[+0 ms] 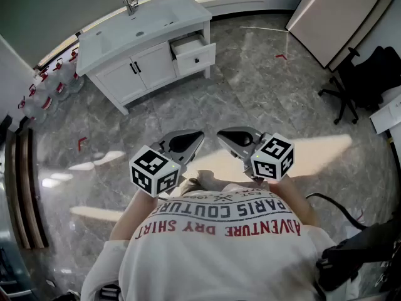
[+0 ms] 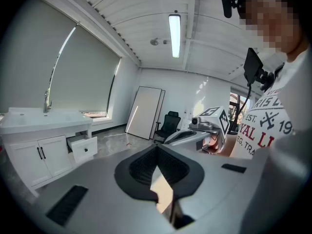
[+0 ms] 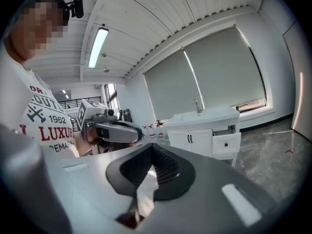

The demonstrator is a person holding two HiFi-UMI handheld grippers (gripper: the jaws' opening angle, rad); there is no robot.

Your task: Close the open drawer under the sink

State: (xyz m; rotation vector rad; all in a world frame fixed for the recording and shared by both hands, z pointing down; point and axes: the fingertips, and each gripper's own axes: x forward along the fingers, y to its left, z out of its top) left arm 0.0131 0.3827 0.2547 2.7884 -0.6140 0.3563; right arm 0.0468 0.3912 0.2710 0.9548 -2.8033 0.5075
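The white sink cabinet stands far ahead on the marble floor, with a faucet on top. Its small drawer on the right side is pulled out; it also shows as the drawer and the drawer in the two gripper views. My left gripper and right gripper hover side by side close to the person's chest, well away from the cabinet. Both are shut on nothing, as the left gripper and right gripper show in their own views.
A black office chair and a leaning white board stand at the right. Several water bottles line the wall left of the cabinet. Red tape marks lie on the floor. A black cable trails at lower right.
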